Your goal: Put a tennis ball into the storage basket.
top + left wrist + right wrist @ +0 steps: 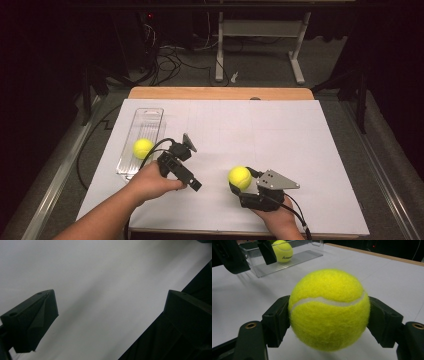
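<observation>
High view, right gripper (235,186): at about 5 o'clock on the white sheet, in the person's right hand (277,220), a grey three-cornered plate on top; its jaws point toward 9 o'clock and are clenched on a tennis ball.
High view, held tennis ball (239,177): yellow, at the left tip of the right gripper, near the front edge of the sheet.
High view, left gripper (194,183): at about 7 o'clock on the sheet, in the person's left hand (152,182), body slanting toward 4 o'clock; whether its jaws are parted cannot be told here.
High view, clear tray (152,117): long and narrow, at about 9 o'clock, lying along the sheet's left side.
High view, second tennis ball (143,148): inside the tray, toward its near end, just at 10 o'clock from the left hand.
High view, white sheet (280,135): covers the wooden table (220,93), whose far edge shows at 12 o'clock.
Left gripper view, left gripper (110,315): released; the two black jaws stand far apart with bare white sheet (100,277) between them, and nothing is held.
Right gripper view, right gripper (329,322): grasping; both black jaws press on the sides of the ball, at 9 and 3 o'clock.
Right gripper view, held tennis ball (329,308): at centre, its white seam running across.
Right gripper view, clear tray (287,261): at 11 o'clock, well apart from the held ball, with the second tennis ball (283,251) in it.
Right gripper view, left gripper (247,253): dark shapes at 10 o'clock, in front of the tray.
</observation>
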The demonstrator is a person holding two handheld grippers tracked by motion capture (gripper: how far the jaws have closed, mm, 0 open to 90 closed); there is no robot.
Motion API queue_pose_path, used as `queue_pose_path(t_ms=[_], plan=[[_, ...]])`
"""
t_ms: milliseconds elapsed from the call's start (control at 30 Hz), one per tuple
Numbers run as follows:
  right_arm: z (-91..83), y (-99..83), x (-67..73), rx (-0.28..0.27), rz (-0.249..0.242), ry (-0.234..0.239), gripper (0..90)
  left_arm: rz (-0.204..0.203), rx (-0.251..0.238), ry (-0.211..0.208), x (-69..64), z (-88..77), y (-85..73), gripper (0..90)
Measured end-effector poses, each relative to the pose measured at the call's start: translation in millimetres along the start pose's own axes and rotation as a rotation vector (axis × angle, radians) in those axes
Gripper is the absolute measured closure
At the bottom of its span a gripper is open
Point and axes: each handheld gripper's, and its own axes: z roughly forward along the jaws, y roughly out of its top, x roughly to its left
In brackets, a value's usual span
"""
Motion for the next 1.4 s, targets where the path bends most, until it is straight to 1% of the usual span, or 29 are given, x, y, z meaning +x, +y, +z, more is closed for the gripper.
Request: queue_pose_path(t_ms=[133, 300, 433, 500, 567, 600, 800, 1000, 1067, 1167, 1267, 1400], plan=[[0.7, -0.1, 0.9, 0.001, -0.001, 0.004, 27.5, 0.013, 0.006, 0.003, -4.8, -3.2, 5.4, 0.7], [1.5, -0.2, 2.3, 0.003, -0.009, 0.005, 27.5, 0.020, 0.005, 0.003, -9.4, -6.0, 10.7, 0.7], [2.4, -0.7, 3.8, 0.006, -0.012, 0.009, 27.5, 0.025, 0.004, 0.001, -10.8, -7.8, 13.7, 0.7], [2.6, -0.5, 4.6, 0.005, -0.015, 0.012, 27.5, 0.018, 0.003, -0.004, -10.6, -7.7, 14.5, 0.7], [2.8, -0.1, 5.6, 0.004, -0.016, 0.014, 27.5, 0.023, 0.005, -0.006, -10.5, -8.3, 15.5, 0.7], [3.1, 0.0, 6.0, 0.004, -0.017, 0.017, 27.5, 0.018, -0.002, -0.009, -11.1, -8.3, 15.9, 0.7], [3.7, 0.6, 8.5, 0.002, -0.018, 0.024, 27.5, 0.029, -0.003, -0.014, -14.0, -10.9, 19.3, 0.7], [4.4, 1.3, 10.5, -0.001, -0.021, 0.033, 27.5, 0.038, -0.004, -0.014, -20.9, -12.8, 24.6, 0.7], [4.7, 1.6, 11.2, -0.005, -0.017, 0.036, 27.5, 0.050, 0.003, -0.013, -23.1, -13.5, 26.8, 0.7], [4.6, 2.0, 11.9, -0.005, -0.014, 0.038, 27.5, 0.055, -0.001, -0.017, -27.7, -14.4, 29.9, 0.7], [5.0, 2.3, 12.6, -0.006, -0.023, 0.042, 27.6, 0.064, 0.000, -0.019, -32.0, -13.8, 33.0, 0.7], [5.2, 2.9, 13.8, -0.006, -0.024, 0.045, 27.6, 0.076, 0.003, -0.020, -36.3, -12.5, 37.4, 0.7]])
